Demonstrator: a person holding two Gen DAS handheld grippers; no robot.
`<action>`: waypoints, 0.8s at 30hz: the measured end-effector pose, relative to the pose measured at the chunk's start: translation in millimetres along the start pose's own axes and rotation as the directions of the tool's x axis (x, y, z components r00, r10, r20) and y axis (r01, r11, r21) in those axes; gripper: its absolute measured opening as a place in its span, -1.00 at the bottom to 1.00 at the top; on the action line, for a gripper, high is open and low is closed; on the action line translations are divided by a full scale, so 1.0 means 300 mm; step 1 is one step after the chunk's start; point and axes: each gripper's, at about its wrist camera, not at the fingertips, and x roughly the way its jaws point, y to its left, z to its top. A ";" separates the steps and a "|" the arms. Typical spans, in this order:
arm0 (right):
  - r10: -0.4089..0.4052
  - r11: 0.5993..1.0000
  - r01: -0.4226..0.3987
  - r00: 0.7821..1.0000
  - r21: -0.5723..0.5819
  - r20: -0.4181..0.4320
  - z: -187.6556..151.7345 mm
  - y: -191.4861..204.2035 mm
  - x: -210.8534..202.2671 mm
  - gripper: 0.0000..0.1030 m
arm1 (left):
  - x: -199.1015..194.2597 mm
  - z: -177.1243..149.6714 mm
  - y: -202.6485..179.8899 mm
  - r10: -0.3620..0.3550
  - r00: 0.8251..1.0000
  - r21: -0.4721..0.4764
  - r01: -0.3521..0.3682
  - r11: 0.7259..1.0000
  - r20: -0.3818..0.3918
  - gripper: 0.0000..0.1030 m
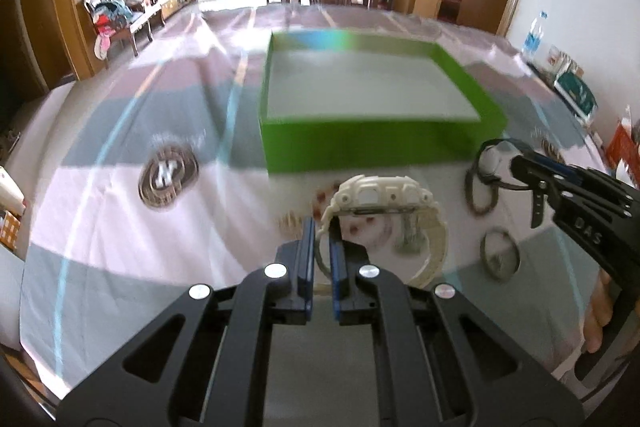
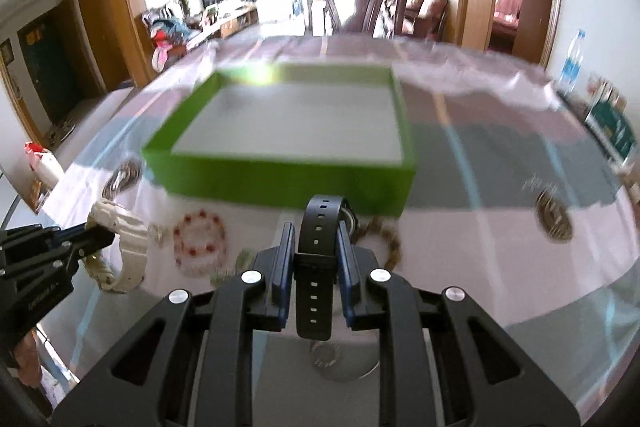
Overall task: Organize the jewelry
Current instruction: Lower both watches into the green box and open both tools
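My left gripper (image 1: 322, 233) is shut on the strap of a cream-white watch (image 1: 376, 195), which hangs lifted above the cloth; the same watch (image 2: 120, 227) shows at the left of the right wrist view. My right gripper (image 2: 316, 239) is shut on the strap of a black watch (image 2: 318, 227), also raised; the black watch (image 1: 490, 163) and right gripper (image 1: 512, 167) appear at the right of the left wrist view. An open green box (image 1: 360, 143) (image 2: 280, 179) with a pale, bare bottom stands just beyond both grippers.
On the striped tablecloth lie a red-and-white bead bracelet (image 2: 200, 241), a brown bead bracelet (image 2: 394, 243), and two dark rings (image 1: 500, 255). Round printed emblems (image 1: 168, 175) mark the cloth. Cartons and a water bottle (image 1: 534, 37) stand at the table's right edge. A dark wooden chair (image 2: 352, 7) is at the far side.
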 end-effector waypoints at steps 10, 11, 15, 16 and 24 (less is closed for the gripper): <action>-0.031 0.998 0.040 0.984 -0.045 0.176 0.238 0.023 0.007 -0.61 | 0.153 0.292 0.006 0.021 1.000 -0.058 -0.022 0.998 -0.004 -0.85; -0.036 0.998 0.045 0.986 -0.053 0.163 0.257 0.027 0.046 -0.61 | 0.191 0.322 0.011 0.022 1.000 -0.068 -0.023 0.997 -0.015 -0.84; -0.024 0.999 0.028 0.995 -0.041 0.095 0.289 0.026 0.178 -0.61 | 0.284 0.386 0.019 0.038 0.999 -0.090 -0.042 0.995 -0.039 -0.83; -0.017 0.999 0.019 0.997 -0.026 0.081 0.294 0.022 0.207 -0.61 | 0.301 0.398 0.023 0.041 0.998 -0.096 -0.045 0.994 -0.041 -0.83; -0.055 0.998 0.056 0.998 -0.031 0.016 0.273 0.021 0.302 -0.11 | 0.382 0.401 0.019 0.039 0.996 -0.102 -0.047 0.994 -0.076 -0.44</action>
